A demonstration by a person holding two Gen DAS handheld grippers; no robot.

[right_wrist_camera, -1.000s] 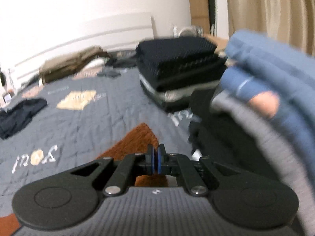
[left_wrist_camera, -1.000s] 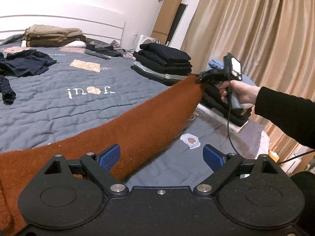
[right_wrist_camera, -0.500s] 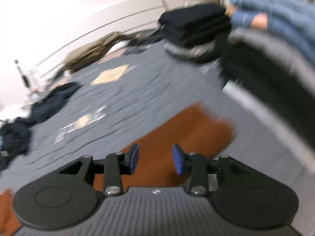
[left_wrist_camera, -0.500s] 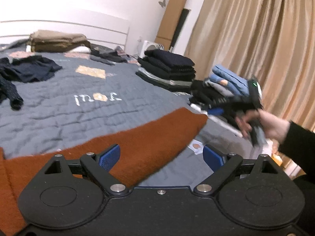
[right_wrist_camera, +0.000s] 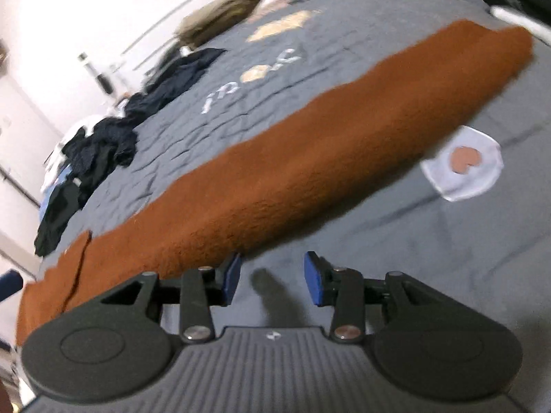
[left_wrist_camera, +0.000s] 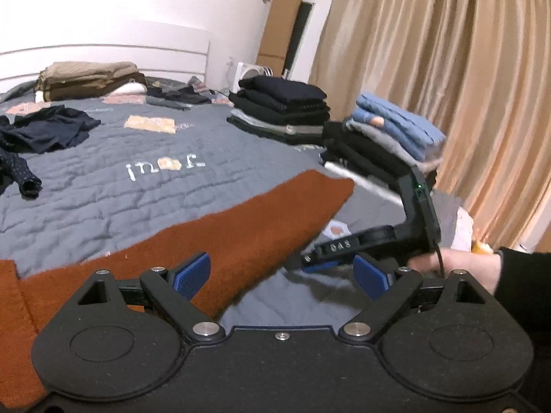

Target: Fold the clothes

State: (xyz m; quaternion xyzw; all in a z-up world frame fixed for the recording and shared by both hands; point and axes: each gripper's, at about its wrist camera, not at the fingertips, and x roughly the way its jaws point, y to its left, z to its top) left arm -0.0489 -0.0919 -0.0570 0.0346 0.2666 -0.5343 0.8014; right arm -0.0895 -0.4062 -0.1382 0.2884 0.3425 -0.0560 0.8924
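A long rust-brown garment [left_wrist_camera: 241,237] lies flat and stretched across the grey quilt [left_wrist_camera: 103,199], running from near left to far right. My left gripper [left_wrist_camera: 280,275] is wide open low over its near part, the left pad above the cloth and nothing pinched. In the right wrist view the same garment [right_wrist_camera: 310,144] runs diagonally ahead. My right gripper [right_wrist_camera: 272,278] is open just off the garment's near edge, with only quilt between its pads. The left wrist view shows the right gripper [left_wrist_camera: 306,263], held by a hand, close beside my left one.
Two stacks of folded clothes stand at the far right: a dark one [left_wrist_camera: 282,110] and one topped with blue [left_wrist_camera: 389,137]. Unfolded dark clothes [left_wrist_camera: 48,130] lie at the left, a tan pile [left_wrist_camera: 89,79] by the headboard. Curtains [left_wrist_camera: 447,86] hang on the right.
The right gripper let go of the garment's far end, opened, and swung down and back toward the left gripper. The raised end of the garment dropped flat onto the quilt.
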